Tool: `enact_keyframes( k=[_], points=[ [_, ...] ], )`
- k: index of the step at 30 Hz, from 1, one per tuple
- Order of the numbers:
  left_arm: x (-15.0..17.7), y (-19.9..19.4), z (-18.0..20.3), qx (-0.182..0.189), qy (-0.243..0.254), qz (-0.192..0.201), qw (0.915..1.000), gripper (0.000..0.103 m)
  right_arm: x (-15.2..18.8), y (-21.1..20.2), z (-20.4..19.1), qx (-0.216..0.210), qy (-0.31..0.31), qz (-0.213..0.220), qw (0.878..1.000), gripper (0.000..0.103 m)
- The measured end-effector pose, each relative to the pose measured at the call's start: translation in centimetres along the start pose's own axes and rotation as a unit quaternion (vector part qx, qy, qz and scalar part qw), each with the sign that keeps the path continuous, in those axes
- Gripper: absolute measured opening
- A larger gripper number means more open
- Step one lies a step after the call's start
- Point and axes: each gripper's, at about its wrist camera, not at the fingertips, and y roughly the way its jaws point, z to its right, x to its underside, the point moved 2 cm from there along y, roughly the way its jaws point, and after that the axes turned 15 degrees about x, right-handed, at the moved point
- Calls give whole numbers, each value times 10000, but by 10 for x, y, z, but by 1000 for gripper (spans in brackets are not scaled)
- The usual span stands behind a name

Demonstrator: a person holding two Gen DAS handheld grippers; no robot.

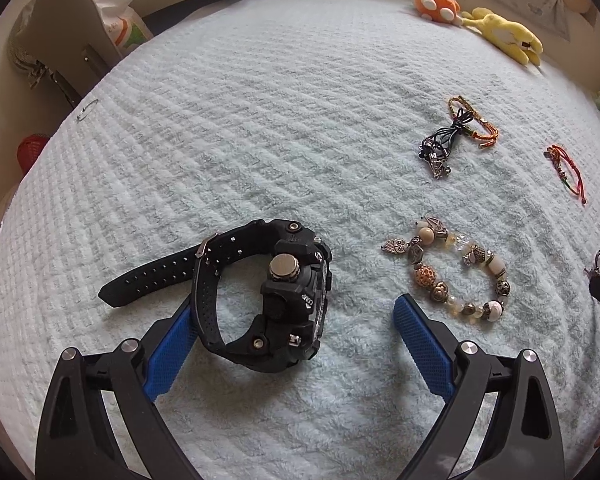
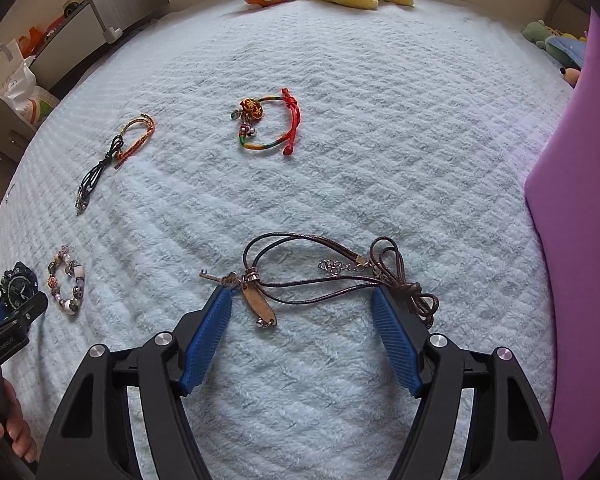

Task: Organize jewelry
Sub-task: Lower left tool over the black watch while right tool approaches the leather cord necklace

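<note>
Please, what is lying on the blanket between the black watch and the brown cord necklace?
The beaded bracelet lies between the black watch and the brown cord necklace, close beside the watch. The rest is bare blanket. The right wrist view shows this.

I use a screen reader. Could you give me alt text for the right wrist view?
An open hand-held gripper straddles a brown cord necklace on a pale blue blanket. Beyond lies a red braided bracelet.
</note>
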Motion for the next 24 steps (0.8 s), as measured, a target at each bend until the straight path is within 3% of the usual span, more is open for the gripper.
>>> enact_keyframes(
  k=[18, 24],
  points=[
    [-21, 24, -3, -27, 0, 278, 9996, 97, -8, 13, -10, 166, 5, 337, 9993, 77],
    [-18, 15, -7, -25, -127, 345, 9993, 82, -9, 13, -11, 159, -24, 328, 9993, 76]
  ],
)
